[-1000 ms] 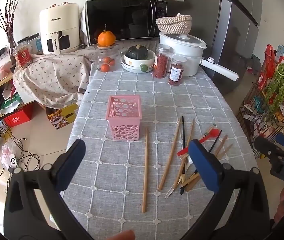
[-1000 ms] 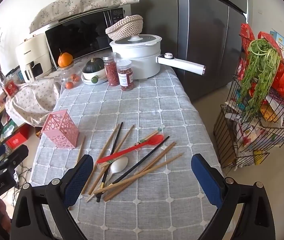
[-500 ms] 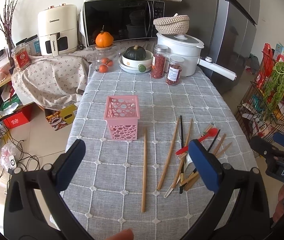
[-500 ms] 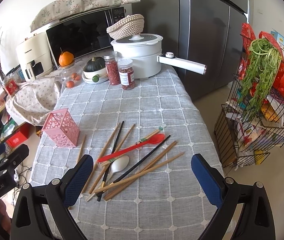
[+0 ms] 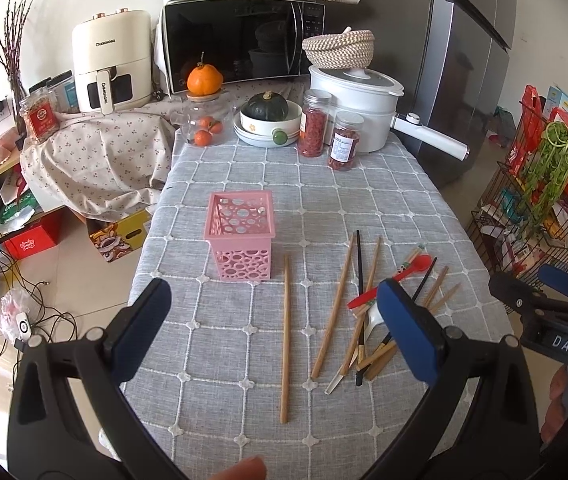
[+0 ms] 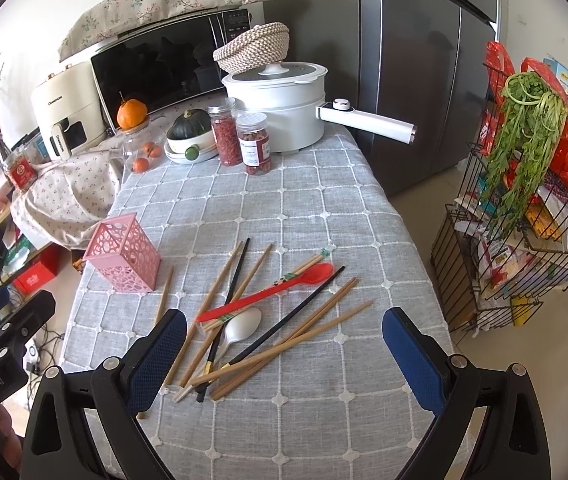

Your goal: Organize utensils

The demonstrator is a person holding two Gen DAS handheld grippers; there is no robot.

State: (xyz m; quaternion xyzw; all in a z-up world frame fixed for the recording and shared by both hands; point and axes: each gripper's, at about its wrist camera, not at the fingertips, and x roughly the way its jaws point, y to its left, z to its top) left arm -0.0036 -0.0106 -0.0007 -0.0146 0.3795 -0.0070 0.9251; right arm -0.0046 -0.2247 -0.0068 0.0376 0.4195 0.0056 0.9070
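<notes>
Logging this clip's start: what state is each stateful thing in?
Left gripper: open, empty.
Right gripper: open, empty.
Pink perforated plastic holder: upright, empty.
Red plastic spoon: lying on the chopstick pile.
White lidded pot: lid on.
Two clear spice jars: capped.

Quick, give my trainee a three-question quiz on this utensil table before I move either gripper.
1. True or false: the pink holder already has utensils in it.
2. Which lies across the pile: A) red spoon B) white spoon?
3. What lies alone beside the holder?

Key: 1. False, it looks empty. 2. A. 3. One wooden chopstick, apart from the pile; left gripper and right gripper are both open and empty.
</notes>
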